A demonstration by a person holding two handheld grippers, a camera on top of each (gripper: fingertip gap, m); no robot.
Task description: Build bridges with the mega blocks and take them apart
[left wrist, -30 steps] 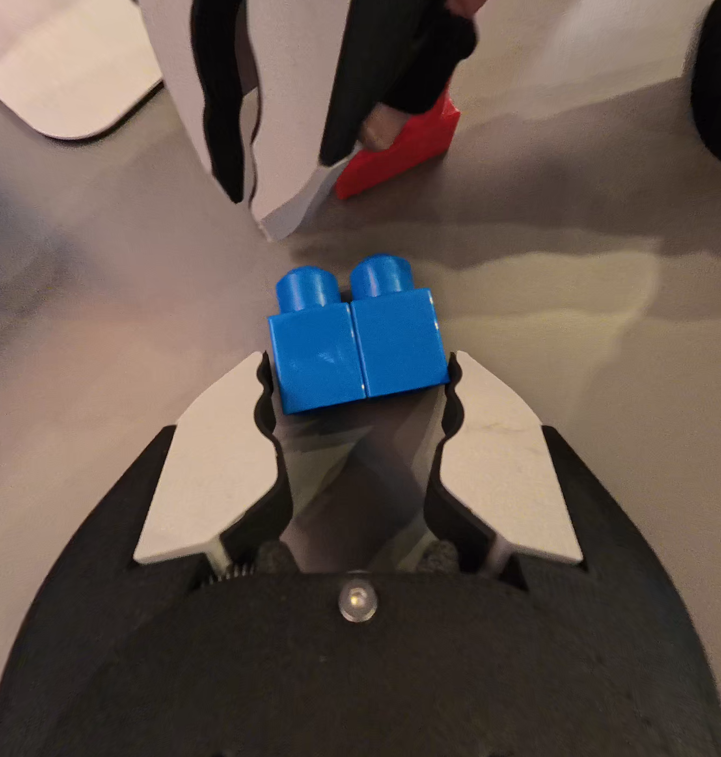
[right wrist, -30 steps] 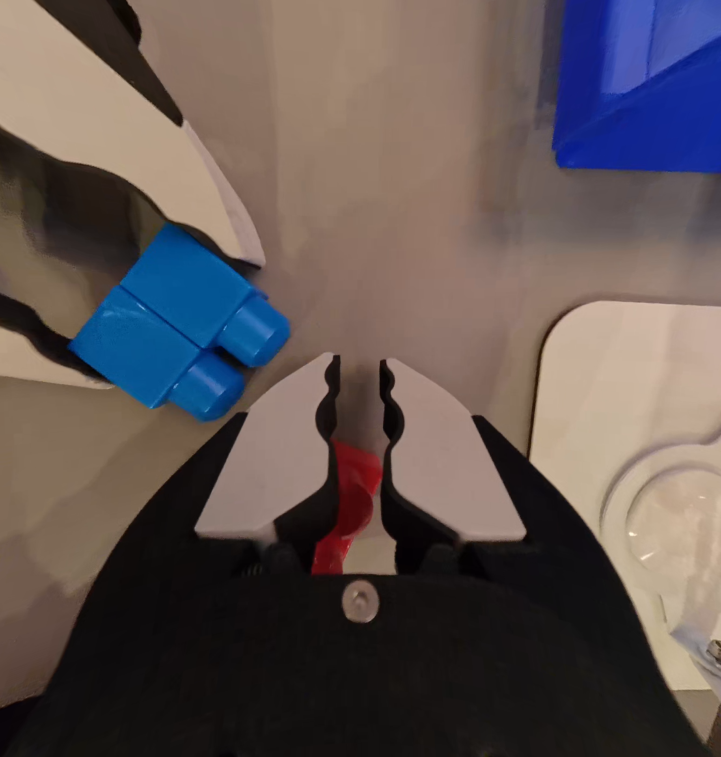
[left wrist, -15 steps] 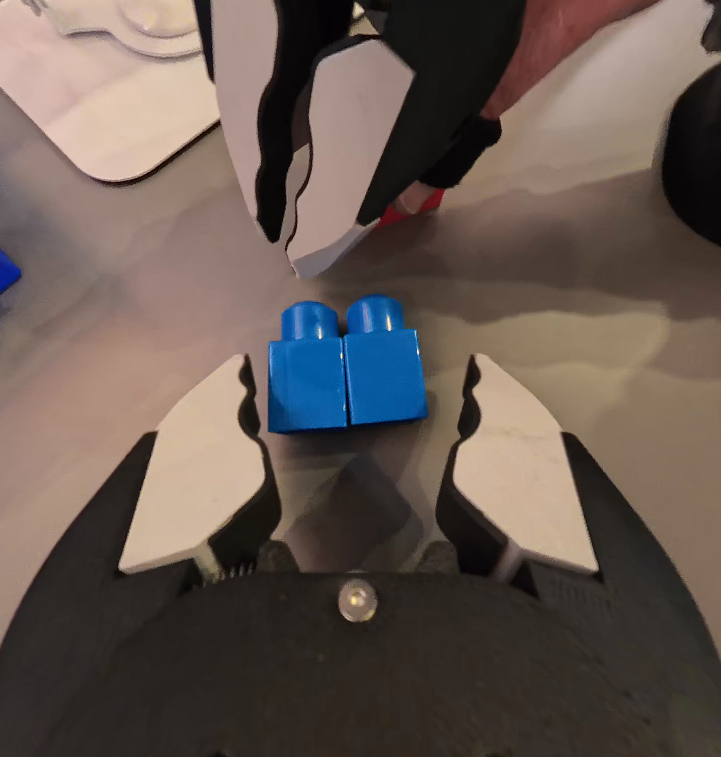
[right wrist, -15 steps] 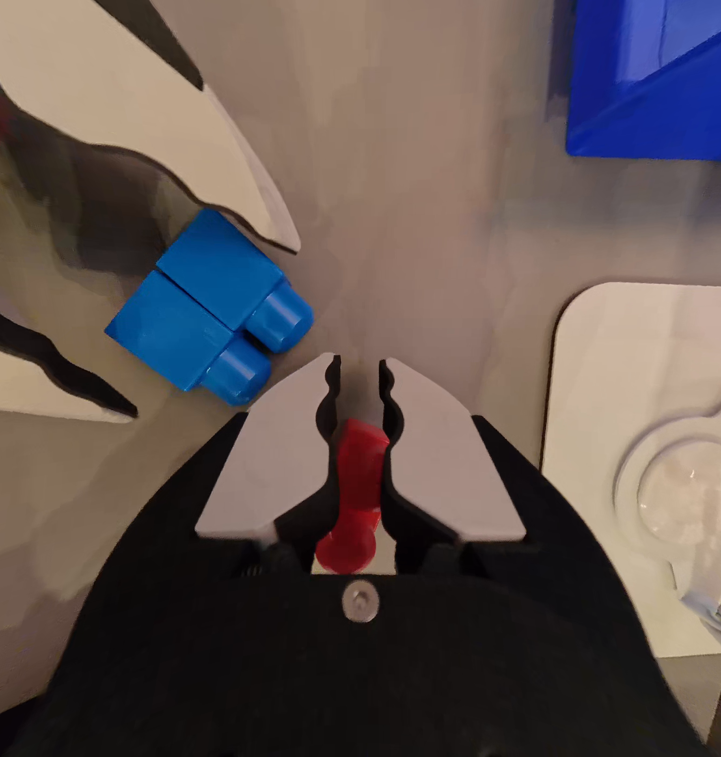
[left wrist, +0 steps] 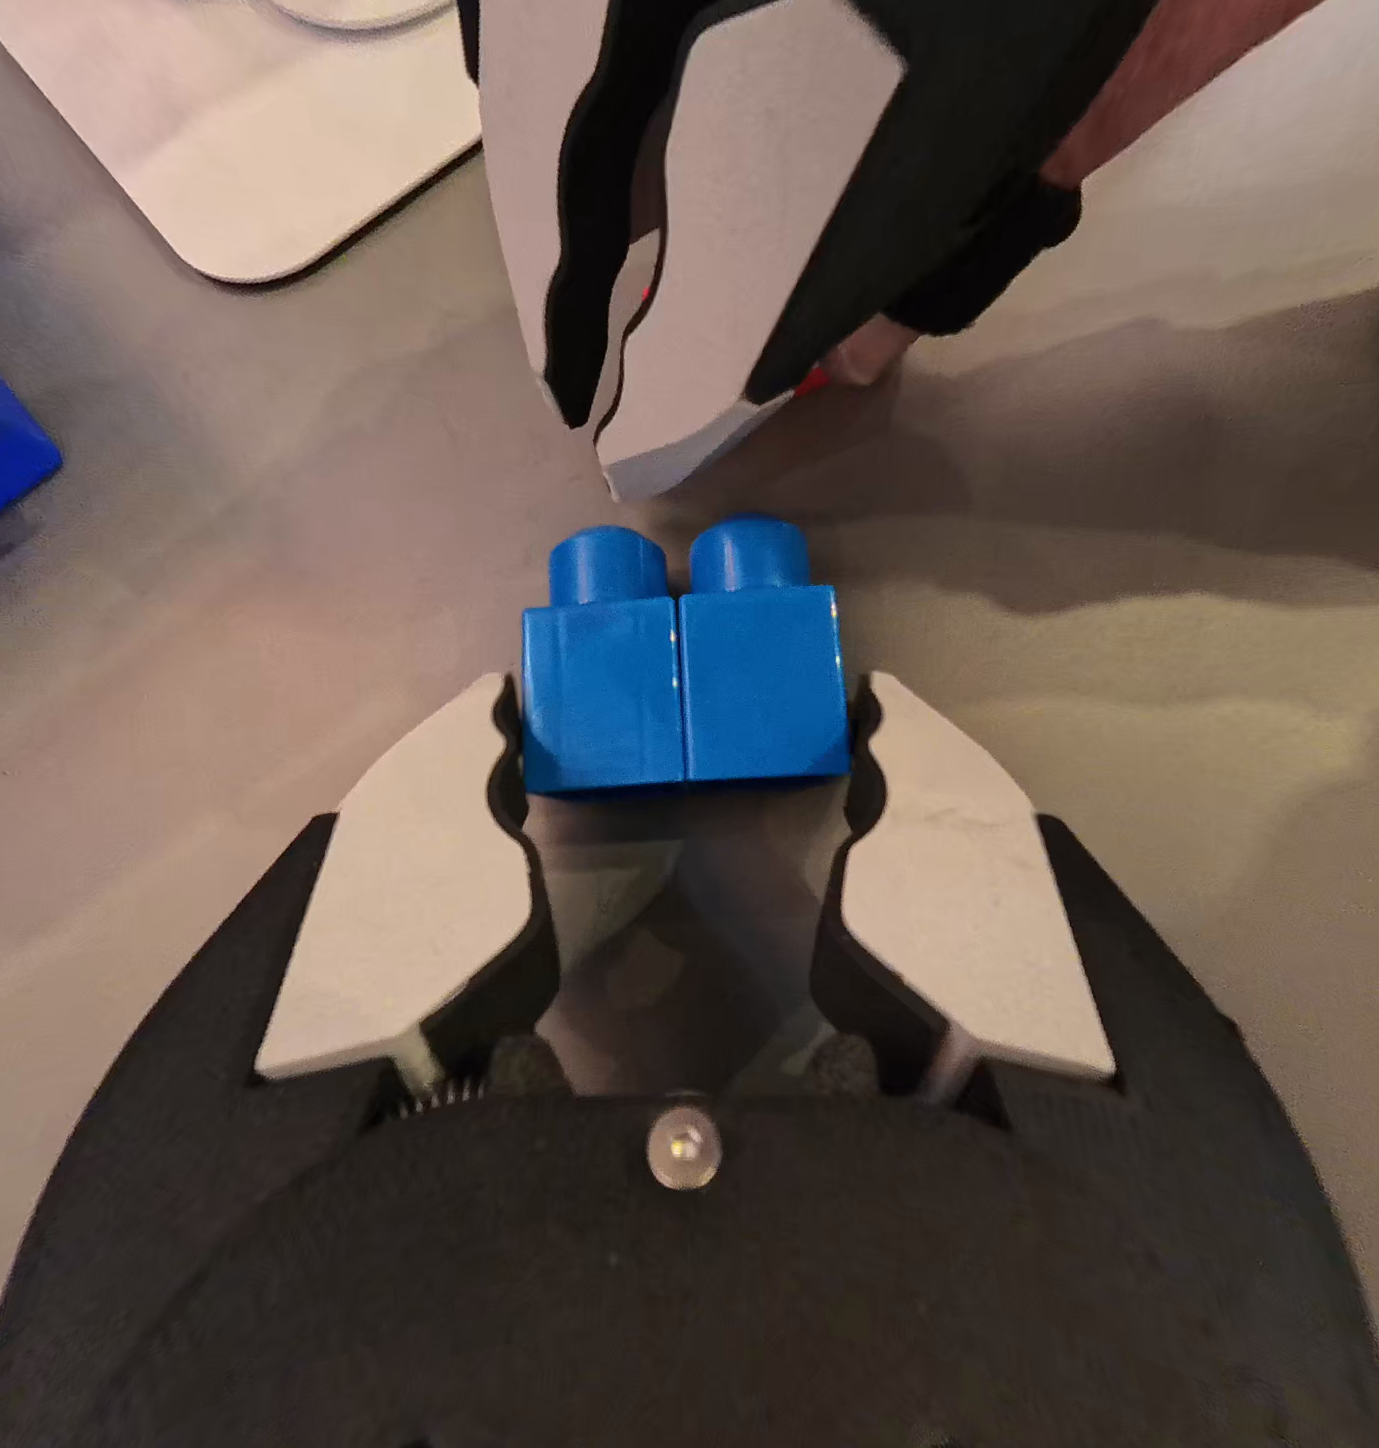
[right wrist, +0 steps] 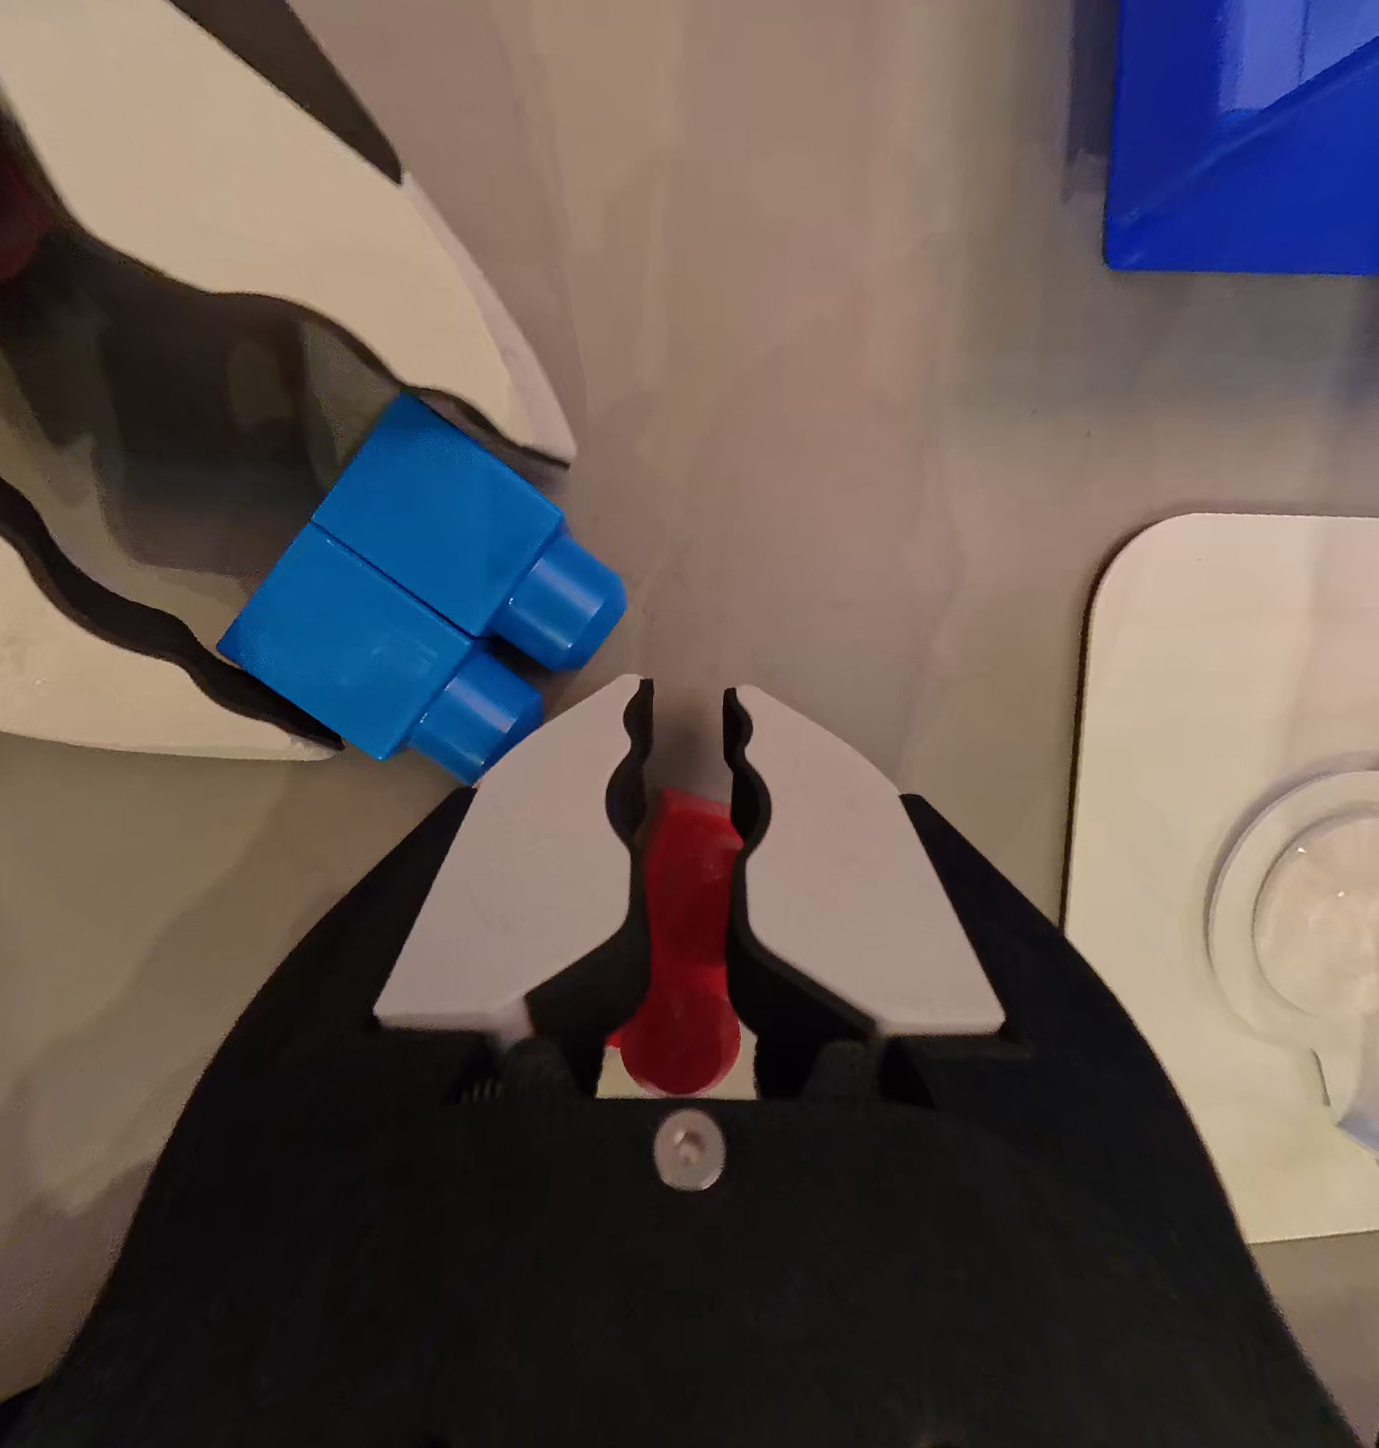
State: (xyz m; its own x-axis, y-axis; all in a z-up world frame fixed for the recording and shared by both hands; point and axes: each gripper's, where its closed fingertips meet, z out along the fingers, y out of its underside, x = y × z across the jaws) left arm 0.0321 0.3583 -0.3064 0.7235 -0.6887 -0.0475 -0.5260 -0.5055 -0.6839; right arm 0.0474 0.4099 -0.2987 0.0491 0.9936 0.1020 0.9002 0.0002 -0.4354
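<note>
Mega blocks remain unjoined, so bridge-building looks barely begun: two blue plastic blocks [left wrist: 684, 689] lie side by side on the grey surface [left wrist: 279, 548], pinched by the left gripper [left wrist: 684, 729], while the right gripper [right wrist: 686, 705] clamps a red block [right wrist: 690, 885].

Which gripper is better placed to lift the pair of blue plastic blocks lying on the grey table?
Left gripper: its fingertips flank the pair of blue plastic blocks on both sides. The right gripper is already occupied, clamping a red block.

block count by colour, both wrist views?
Light blue blocks: 2, side by side between the left gripper fingers
Red block: 1, in the right gripper
Total: 3
</note>
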